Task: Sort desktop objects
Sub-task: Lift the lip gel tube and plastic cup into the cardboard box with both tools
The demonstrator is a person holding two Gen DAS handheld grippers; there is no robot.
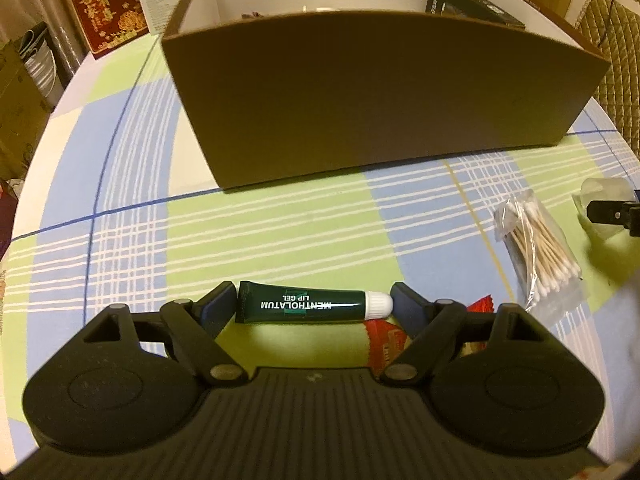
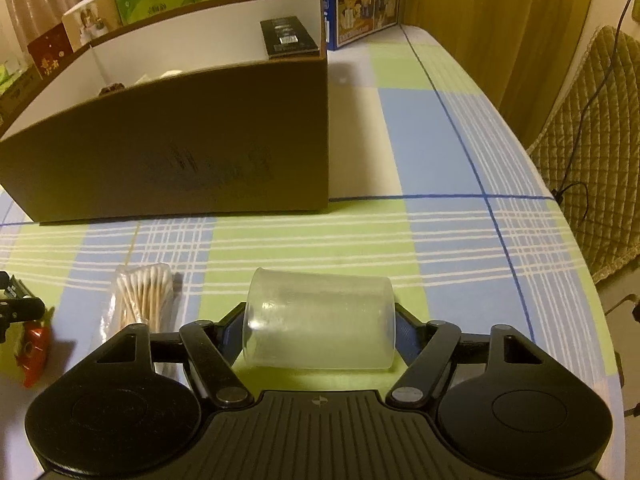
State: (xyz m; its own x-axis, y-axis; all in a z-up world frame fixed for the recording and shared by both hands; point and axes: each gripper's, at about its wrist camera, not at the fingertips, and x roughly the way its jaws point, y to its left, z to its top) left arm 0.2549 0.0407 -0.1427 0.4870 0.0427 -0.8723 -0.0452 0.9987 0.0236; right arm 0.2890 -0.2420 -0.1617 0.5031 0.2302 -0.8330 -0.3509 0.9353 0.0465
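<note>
Green tube (image 1: 308,307) of lip gel sits sideways, pinched end to end in the left claw (image 1: 313,304), and the right claw (image 2: 319,322) squeezes a clear cup (image 2: 319,320) lying sideways, both low over the checked cloth (image 1: 280,236) near the brown box (image 1: 380,92).

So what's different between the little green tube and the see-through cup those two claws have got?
The lip gel tube is slim, opaque dark green with a white cap and printed lettering; the plastic cup is much wider, clear and unmarked. The tube is spanned end to end by the left claw, while the cup fills the right claw across its length. Both lie sideways, held in front of the cardboard box.
</note>
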